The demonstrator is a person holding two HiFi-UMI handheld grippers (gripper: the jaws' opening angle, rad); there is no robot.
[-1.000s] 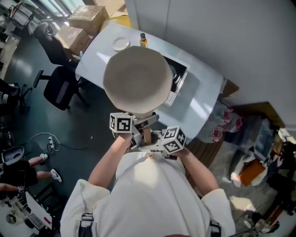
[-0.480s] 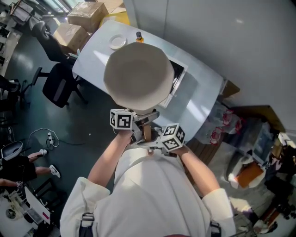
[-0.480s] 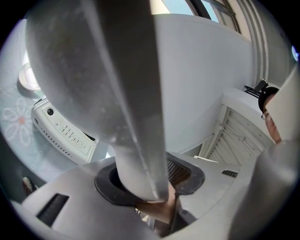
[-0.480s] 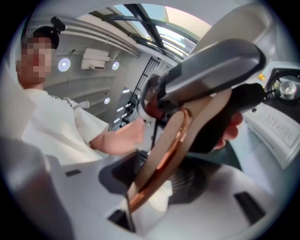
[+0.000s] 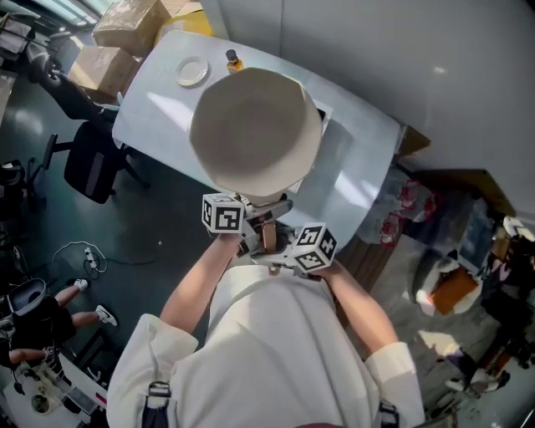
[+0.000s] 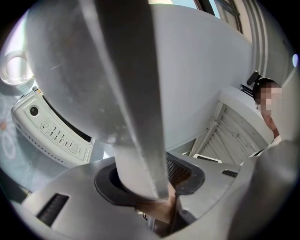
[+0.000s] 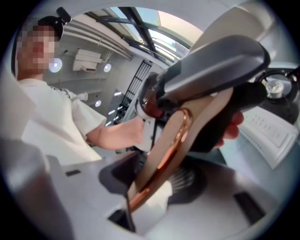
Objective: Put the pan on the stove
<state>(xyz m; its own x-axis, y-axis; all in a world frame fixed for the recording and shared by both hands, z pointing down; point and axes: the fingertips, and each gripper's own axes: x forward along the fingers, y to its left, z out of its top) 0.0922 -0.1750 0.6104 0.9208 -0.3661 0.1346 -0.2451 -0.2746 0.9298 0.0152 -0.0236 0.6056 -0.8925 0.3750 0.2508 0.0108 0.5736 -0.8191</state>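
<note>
— Holding anything, those two grippers?

— Both hold the same thing. The left gripper (image 6: 150,201) has its jaws clenched on the handle (image 7: 173,140) of the pan (image 5: 255,129), close to where the handle meets the bowl. The right gripper (image 7: 150,192) has its jaws clamped on the handle's far end, where a copper-coloured ring runs round it.

— And where is the pan?

— It is held up in the air over the white bench (image 5: 159,117), with its broad pale round side facing the head view. It hides most of the stove (image 6: 51,133). In the left gripper view the stove's button panel shows under the pan's edge, with a dark gap between the two.

— What else sits on the bench?

— A small white plate (image 5: 191,70) and a little bottle (image 5: 233,60) stand at the far end, near each other and clear of the pan. Cardboard boxes (image 5: 125,25) and a dark office chair (image 5: 88,163) are on the floor beside the bench.
</note>
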